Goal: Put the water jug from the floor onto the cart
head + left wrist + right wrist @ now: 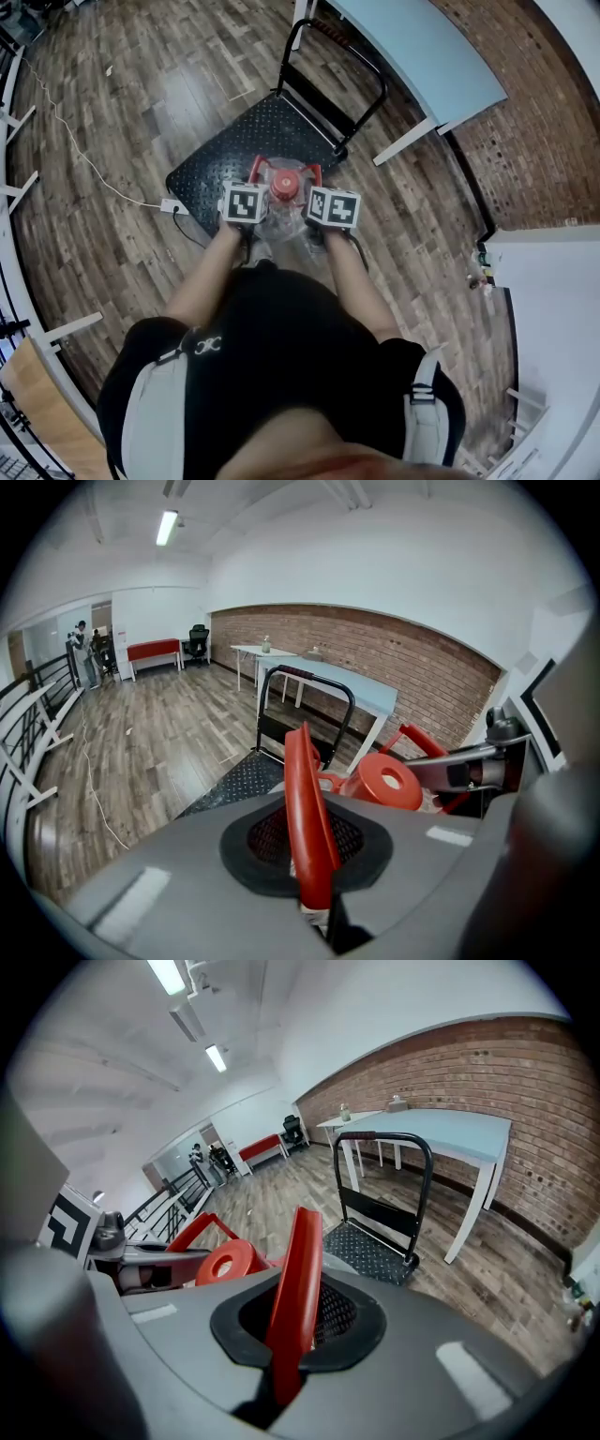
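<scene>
Jug (pixel 286 199) appears lifted off the floor, at the near edge of the cart (pixel 234 150). Left hand-held gripper (pixel 251 183) and right hand-held gripper (pixel 319 183) each clamp a red handle (pixel 305 808). Setting it down seems left.

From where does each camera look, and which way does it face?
Head view: on the person's head, looking steeply down at jug, cart, floor; shows arms, torso, left tongs, right tongs.
Left gripper view: on the left tongs, looking along them to the cart; they clamp a handle.
Right gripper view: on the right tongs, likewise, clamping the other handle.
Shared: all show jug and cart.
</scene>
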{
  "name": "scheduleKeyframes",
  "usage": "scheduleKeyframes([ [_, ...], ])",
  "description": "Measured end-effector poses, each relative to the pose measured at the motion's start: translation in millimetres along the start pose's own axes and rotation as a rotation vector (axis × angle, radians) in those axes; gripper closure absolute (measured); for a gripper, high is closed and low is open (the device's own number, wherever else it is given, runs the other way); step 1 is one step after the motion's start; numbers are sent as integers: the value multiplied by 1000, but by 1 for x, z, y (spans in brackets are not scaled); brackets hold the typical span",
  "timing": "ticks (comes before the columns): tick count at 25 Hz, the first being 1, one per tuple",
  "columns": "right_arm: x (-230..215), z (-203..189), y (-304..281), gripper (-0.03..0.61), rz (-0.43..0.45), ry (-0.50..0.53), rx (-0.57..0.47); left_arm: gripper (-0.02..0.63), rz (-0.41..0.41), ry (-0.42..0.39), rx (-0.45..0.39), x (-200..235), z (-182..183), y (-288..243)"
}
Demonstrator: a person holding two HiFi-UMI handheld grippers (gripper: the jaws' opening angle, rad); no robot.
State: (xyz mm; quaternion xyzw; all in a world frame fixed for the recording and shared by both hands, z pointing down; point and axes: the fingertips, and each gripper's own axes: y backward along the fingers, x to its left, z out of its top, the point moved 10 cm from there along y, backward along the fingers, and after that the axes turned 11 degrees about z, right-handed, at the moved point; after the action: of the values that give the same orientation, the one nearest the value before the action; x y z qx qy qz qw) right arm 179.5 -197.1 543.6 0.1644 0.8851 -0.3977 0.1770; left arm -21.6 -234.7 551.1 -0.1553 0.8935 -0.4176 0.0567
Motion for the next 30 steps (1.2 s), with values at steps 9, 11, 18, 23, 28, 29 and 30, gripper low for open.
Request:
scheduleKeyframes([
  [9,-21,29,-51,552,-15,-5,105,610,-26,22,51,21,22,-54],
  [11,-28,37,-60,551,-17,5,122,609,-27,26,66,21,28,-64],
  [18,-56,43,-99,546,30,38,167,607,-8,84,133,21,30,-102],
  [23,-87,42,-136,546,32,58,188,606,11,97,131,15,33,-142],
  [28,-105,34,-169,551,-15,103,190,601,71,69,134,14,21,-174],
  [29,-110,33,-177,551,-23,113,196,601,93,46,129,12,20,-181],
  [30,-114,31,-185,551,-28,120,208,600,111,33,130,11,18,-189],
])
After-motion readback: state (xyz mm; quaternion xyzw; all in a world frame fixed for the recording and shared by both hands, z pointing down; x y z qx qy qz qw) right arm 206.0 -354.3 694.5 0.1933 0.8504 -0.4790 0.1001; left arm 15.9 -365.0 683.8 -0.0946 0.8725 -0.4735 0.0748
